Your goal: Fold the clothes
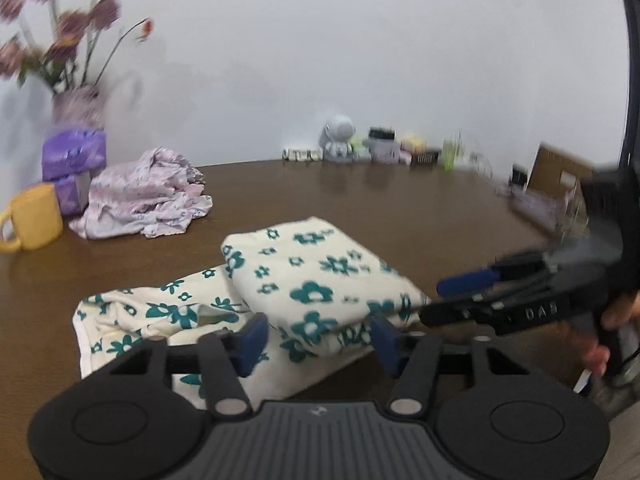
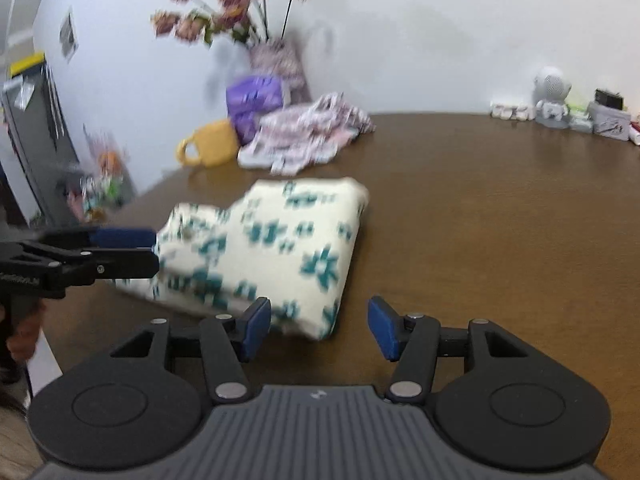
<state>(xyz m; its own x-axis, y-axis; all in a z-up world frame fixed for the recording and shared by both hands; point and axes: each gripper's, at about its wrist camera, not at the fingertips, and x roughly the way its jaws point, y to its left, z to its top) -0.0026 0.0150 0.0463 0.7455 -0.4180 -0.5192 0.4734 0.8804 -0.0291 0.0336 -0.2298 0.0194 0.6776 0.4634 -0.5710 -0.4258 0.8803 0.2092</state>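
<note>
Left wrist: soft floral folded cloth (image 1: 316,284)

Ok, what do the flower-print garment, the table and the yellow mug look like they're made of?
Flower-print garment: soft, thick, matte cloth, possibly knit cotton; its folds are rounded and bulky. Table: dark brown with a semi-gloss finish, likely wood or wood-look laminate; it faintly reflects the objects along the wall. Yellow mug: smooth and opaque, ceramic or plastic; blur leaves that open.

Both wrist views look low across the table (image 1: 400,200), sharing the floral cloth (image 1: 312,276).
</note>
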